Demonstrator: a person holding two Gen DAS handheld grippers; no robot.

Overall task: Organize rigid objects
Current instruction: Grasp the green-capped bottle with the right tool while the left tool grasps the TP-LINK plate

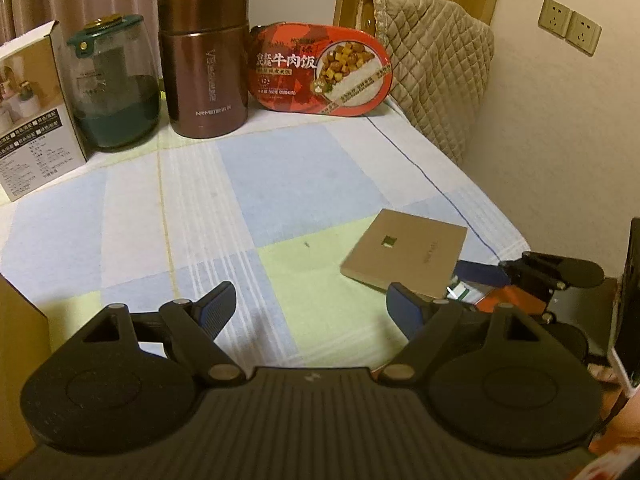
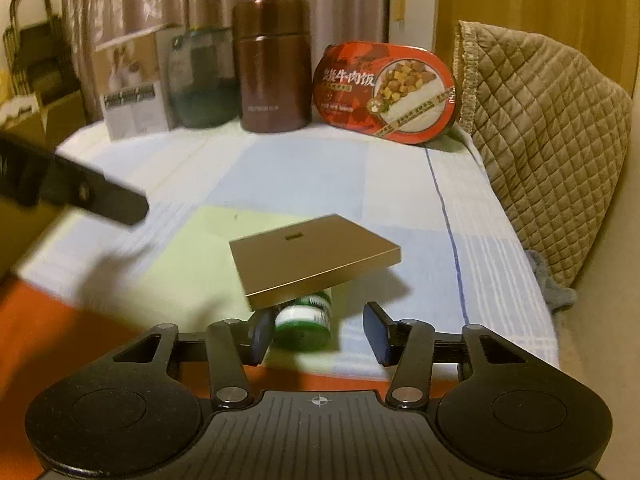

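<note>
The left tool [image 1: 310,306] hangs wide open over the checked cloth [image 1: 280,184] of the worktop, nothing between its fingers. The right tool [image 2: 318,330] stands partly open around a small green jar [image 2: 304,320] lying on its side at the near edge; the left finger [image 2: 261,334] is just beside the jar, the right one apart from it, and whether either pad presses it cannot be told. No earlier picture shows how the jaws came to this. A flat gold box [image 2: 316,258] rests tilted on top of the jar, a small dark mark on its lid. Along the far edge stand, from the left, a white carton [image 1: 28,120] with photos and small print, a glass jar [image 1: 114,84] with a green clip lid and dark green contents low inside, a brown steel flask [image 1: 204,60] with lettering too faint to read, and a red oval meal tray [image 1: 320,70] reading "牛肉饭", propped on edge. A quilted cover [image 1: 436,68] sits behind it.
</note>
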